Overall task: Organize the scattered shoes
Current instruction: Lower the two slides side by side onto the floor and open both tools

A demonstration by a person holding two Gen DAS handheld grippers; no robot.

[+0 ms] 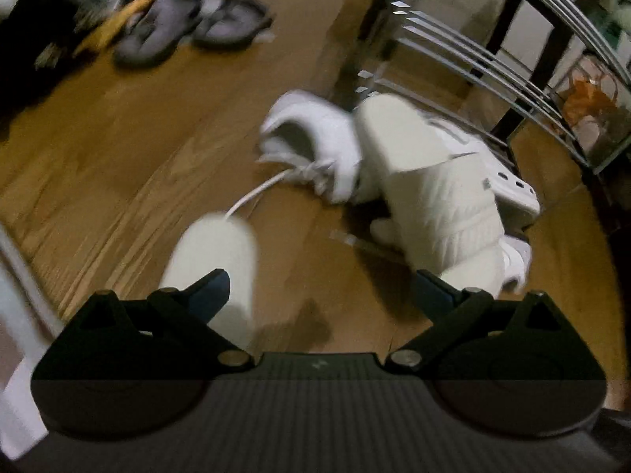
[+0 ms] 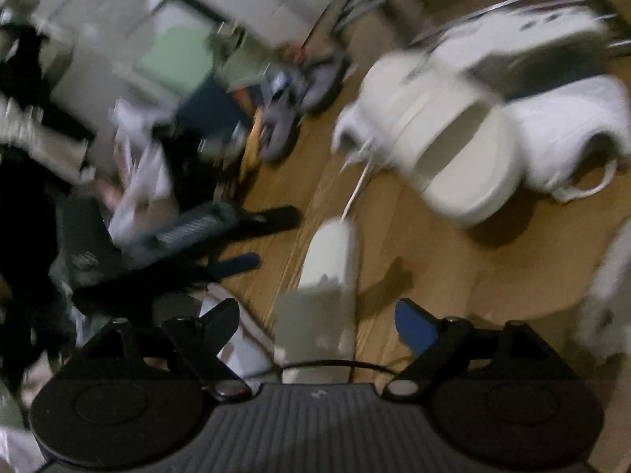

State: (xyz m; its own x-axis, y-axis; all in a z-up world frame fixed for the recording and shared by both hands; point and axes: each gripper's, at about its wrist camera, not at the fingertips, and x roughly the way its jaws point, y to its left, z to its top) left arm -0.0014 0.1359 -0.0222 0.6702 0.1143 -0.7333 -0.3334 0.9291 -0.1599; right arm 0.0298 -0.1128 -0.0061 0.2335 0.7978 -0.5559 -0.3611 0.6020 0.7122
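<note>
**White Shoes Heaped by the Rack, Both Grippers Empty**

The white sneaker [image 1: 315, 138] lay on its side on the wooden floor [image 1: 118, 157], one lace trailing out, touching an overturned cream shoe [image 1: 434, 181] whose sole faced up. That pile sat just beside the metal shoe rack [image 1: 493, 71], probably waiting to go on its bars. A pair of grey slippers [image 1: 189, 31] stood well apart, near dark clutter. A pale, blurred object [image 1: 217, 260] lay nearer the camera; what it was could not be told. The left gripper [image 1: 321, 287] had its jaws spread wide with nothing between them. The right gripper [image 2: 317, 319] likewise stood apart and gripped nothing, likely readied for the next shoe.
</note>
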